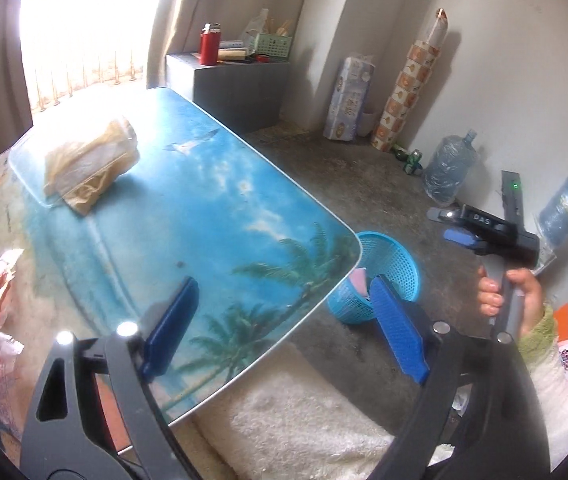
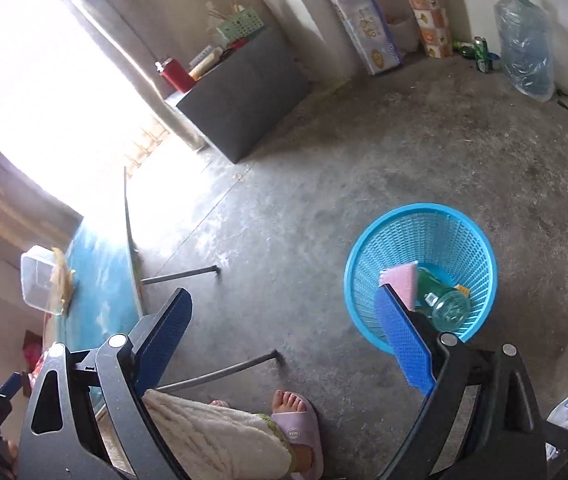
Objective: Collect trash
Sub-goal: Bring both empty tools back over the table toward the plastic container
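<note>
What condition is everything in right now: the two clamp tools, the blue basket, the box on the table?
Left gripper: open, holding nothing.
Right gripper: open, holding nothing.
Blue basket: upright on the floor, holding a clear bottle and a pink piece.
Clear plastic box: on the table, tipped on its side, crumpled paper beside it.

Right gripper [image 2: 284,336] hangs wide open and empty over the concrete floor; blue basket [image 2: 368,248] at right holds a bottle [image 2: 446,304] and pink sponge [image 2: 402,280].
</note>
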Demonstrator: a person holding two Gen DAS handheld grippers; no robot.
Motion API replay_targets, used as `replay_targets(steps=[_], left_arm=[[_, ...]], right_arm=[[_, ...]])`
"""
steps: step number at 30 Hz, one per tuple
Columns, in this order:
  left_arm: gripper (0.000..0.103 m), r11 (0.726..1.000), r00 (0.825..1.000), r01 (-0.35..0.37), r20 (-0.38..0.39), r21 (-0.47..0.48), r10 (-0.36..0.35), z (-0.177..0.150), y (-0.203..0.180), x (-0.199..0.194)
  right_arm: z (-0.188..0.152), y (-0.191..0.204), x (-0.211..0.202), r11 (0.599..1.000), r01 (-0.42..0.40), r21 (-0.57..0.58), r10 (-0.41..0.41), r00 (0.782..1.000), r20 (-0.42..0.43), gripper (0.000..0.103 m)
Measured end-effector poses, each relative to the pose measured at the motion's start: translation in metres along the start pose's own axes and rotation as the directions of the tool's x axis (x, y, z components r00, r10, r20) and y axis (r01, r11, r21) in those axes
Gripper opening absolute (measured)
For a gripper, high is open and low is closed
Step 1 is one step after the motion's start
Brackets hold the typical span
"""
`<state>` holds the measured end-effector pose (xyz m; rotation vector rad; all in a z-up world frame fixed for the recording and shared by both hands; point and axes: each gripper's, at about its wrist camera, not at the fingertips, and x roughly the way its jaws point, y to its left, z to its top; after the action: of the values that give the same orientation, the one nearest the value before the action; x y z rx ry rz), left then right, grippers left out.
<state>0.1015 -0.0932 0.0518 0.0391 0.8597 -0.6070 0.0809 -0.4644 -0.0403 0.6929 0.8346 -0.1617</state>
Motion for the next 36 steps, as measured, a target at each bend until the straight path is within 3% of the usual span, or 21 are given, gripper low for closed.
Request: replay_targets(steps=[2,7,14,20,26,33,36], left_arm=[[0.083,0.997,0.998,-0.068,0.011,-0.034,0.068,-0.008,0.016,-0.009],[0.083,0.987,0.993,-0.114,0.023,-0.118,0.117,-0.023,0.055,-0.029],[0.083,0.966,0.967,-0.222,0.098,-0.130,0.235,-0.036,0.078,-0.060],[0.083,0.948,0.964,-0.200,0.122,-0.246,0.236,-0.058,0.111,-0.085],[0.083,0.919,0.939,-0.291,0.105,-0.267,0.328,-0.074,0.122,-0.102],[0.083,0.899,0.942,-0.262,0.108,-0.351,0.317,-0.095,0.136,-0.119],[0.083,0.886,0.932,-0.274,0.125,-0.373,0.341,-0.103,0.138,-0.126]], right_arm=[[-0.010,0.032,0.001,0.998,-0.054,-0.026,0.054,0.998,-0.016,0.090],[-0.036,0.114,0.011,0.973,-0.182,-0.140,0.172,0.982,-0.082,0.090],[-0.065,0.203,0.024,0.929,-0.211,-0.303,0.166,0.972,-0.168,0.090],[-0.085,0.248,0.025,0.911,-0.166,-0.377,0.110,0.980,-0.167,0.090],[-0.099,0.282,0.024,0.894,-0.086,-0.439,0.035,0.992,-0.123,0.092],[-0.122,0.311,0.025,0.859,-0.016,-0.512,-0.019,0.998,-0.063,0.096],[-0.132,0.316,0.027,0.853,-0.009,-0.522,-0.026,0.998,-0.060,0.096]])
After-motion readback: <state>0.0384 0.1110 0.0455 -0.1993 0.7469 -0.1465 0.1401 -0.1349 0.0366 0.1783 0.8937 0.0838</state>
